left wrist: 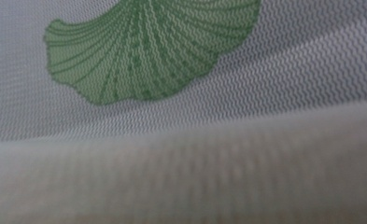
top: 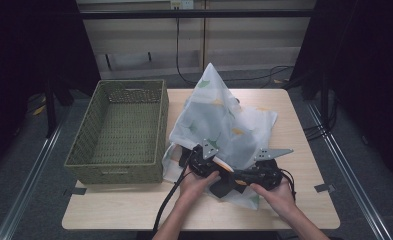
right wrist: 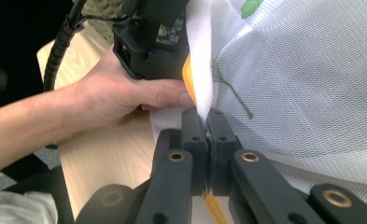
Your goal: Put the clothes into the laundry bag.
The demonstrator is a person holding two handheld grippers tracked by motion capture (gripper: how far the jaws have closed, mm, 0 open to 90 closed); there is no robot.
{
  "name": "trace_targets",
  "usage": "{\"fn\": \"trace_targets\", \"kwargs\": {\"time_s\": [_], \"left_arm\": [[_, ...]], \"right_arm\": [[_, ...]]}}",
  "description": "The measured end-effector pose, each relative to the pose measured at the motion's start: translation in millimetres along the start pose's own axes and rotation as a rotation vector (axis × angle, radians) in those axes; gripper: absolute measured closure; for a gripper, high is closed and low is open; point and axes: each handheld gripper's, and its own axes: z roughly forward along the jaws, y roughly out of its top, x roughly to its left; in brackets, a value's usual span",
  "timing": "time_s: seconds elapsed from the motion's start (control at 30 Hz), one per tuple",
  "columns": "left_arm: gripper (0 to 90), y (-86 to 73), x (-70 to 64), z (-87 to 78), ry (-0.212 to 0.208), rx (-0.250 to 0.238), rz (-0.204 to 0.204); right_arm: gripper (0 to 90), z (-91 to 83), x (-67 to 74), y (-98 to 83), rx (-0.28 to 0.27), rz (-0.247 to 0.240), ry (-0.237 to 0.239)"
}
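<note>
The right hand-held gripper (right wrist: 207, 122) has its black jaws pressed together on an edge of the cloth (right wrist: 302, 88), a thin white mesh printed with green fan-shaped leaves and orange patches, its weave finely rippled and half see-through. The cloth (top: 219, 120) lies crumpled on the tabletop (top: 294, 200) just right of the green basket (top: 119, 130), one corner standing up in a peak and the near edge gathered between both hands. The left hand-held gripper (top: 200, 159) sits against that near edge, draped by the cloth so that I cannot tell how its jaws stand.
</note>
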Motion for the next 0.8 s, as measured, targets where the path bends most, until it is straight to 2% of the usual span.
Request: {"fn": "trace_targets", "kwargs": {"time_s": [0.13, 0.17, 0.23, 0.27, 0.33, 0.43, 0.47, 0.5, 0.53, 0.6, 0.63, 0.67, 0.8], "left_arm": [[57.4, 0.3, 5.5, -5.9, -0.051, -0.004, -0.013], [55.5, 1.1, 7.0, -11.4, -0.063, 0.004, 0.005], [48.1, 2.3, 6.5, -20.9, -0.080, -0.002, -0.002], [44.5, 3.1, 6.4, -28.2, -0.087, -0.006, 0.010], [37.0, 3.3, 4.1, -42.9, -0.113, -0.041, 0.017], [25.2, 1.8, -0.5, -61.0, -0.176, -0.057, 0.028], [22.0, 0.8, -2.8, -65.8, -0.182, -0.048, 0.048], [21.5, -1.9, -5.5, -67.8, -0.207, -0.066, 0.054], [18.9, -4.9, -8.2, -68.2, -0.230, -0.070, 0.063], [12.6, -10.9, -13.5, -63.7, -0.237, -0.038, 0.075], [10.5, -14.2, -16.4, -59.4, -0.262, -0.042, 0.064], [9.9, -16.5, -19.5, -55.3, -0.272, -0.025, 0.079], [4.2, -18.2, -32.7, -45.8, -0.267, 0.009, 0.133]], "right_arm": [[88.5, 1.2, -2.7, -8.6, 0.031, -0.003, -0.019], [88.5, 1.8, -3.5, -9.7, 0.043, -0.013, -0.028], [88.4, 3.4, -6.5, -10.8, 0.059, -0.021, -0.051], [88.4, 3.6, -7.7, -10.9, 0.058, -0.015, -0.050], [88.4, 4.2, -9.9, -10.5, 0.058, -0.019, -0.055], [88.4, 4.7, -10.7, -10.2, 0.058, -0.013, -0.060], [88.4, 4.6, -10.9, -10.0, 0.059, -0.010, -0.064], [88.4, 4.6, -11.5, -9.8, 0.057, -0.010, -0.068], [88.4, 4.2, -11.8, -9.5, 0.055, -0.006, -0.067], [88.3, 3.9, -11.9, -8.1, 0.049, -0.009, -0.071], [88.3, 3.9, -11.8, -7.6, 0.046, -0.008, -0.072], [88.3, 4.2, -11.9, -7.1, 0.044, -0.011, -0.071], [88.2, 5.3, -11.8, -6.2, 0.046, -0.007, -0.069]]}}
